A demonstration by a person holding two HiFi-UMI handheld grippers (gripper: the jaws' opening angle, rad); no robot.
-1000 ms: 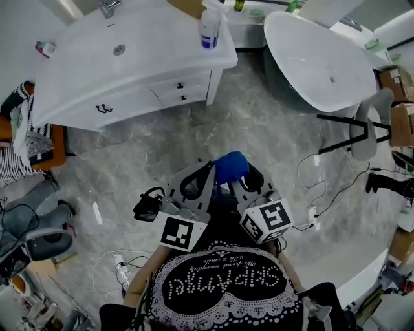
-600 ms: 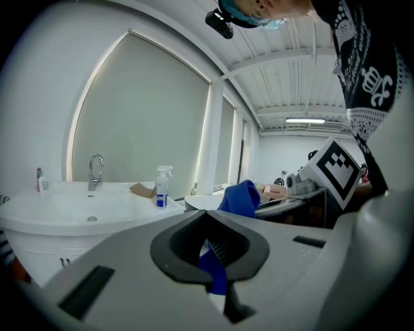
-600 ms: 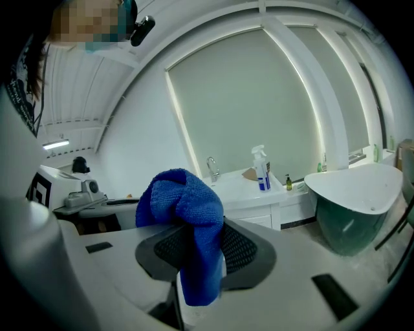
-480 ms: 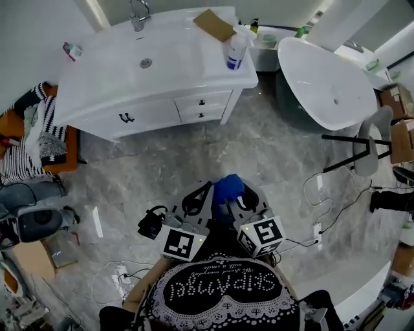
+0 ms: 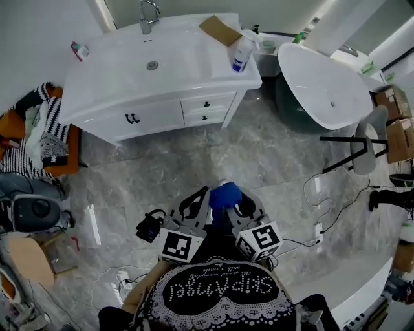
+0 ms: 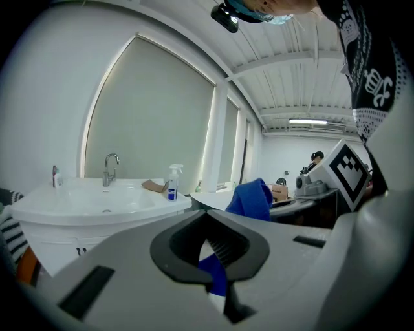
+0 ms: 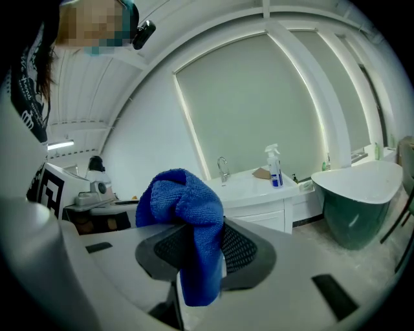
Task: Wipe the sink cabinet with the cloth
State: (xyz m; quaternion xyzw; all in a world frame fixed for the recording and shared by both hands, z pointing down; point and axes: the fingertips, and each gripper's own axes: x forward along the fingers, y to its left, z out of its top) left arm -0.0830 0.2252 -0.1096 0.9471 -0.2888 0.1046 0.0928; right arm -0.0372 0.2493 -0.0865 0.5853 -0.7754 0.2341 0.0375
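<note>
Cloth [image 5: 226,193]: one, deep blue, nubby-piled, bunched into a rounded wad above with a tail hanging below, well out in front of the sink cabinet [image 5: 162,110] and apart from it, over grey marbled floor [image 5: 162,168]. Two grippers, side by side, both pointed toward the cabinet: right gripper [image 5: 236,202] clamped on the cloth, ribbed pads pressed to either side of the fold; left gripper [image 5: 202,194] closed tip to tip, gripping nothing clearly, only a sliver of blue showing through the hollow behind its tips. One sink cabinet, white, with one basin, one chrome faucet [image 5: 148,13] at the back edge, two small drawers [image 5: 207,110] stacked at the right of its front, one door with a pair of dark handles to their left. On its top, at the right end: one spray bottle [image 5: 241,55] with a blue label, upright, and one flat brown cardboard piece [image 5: 220,29] just beside it. Right of the cabinet, one white bathtub [image 5: 323,84].
</note>
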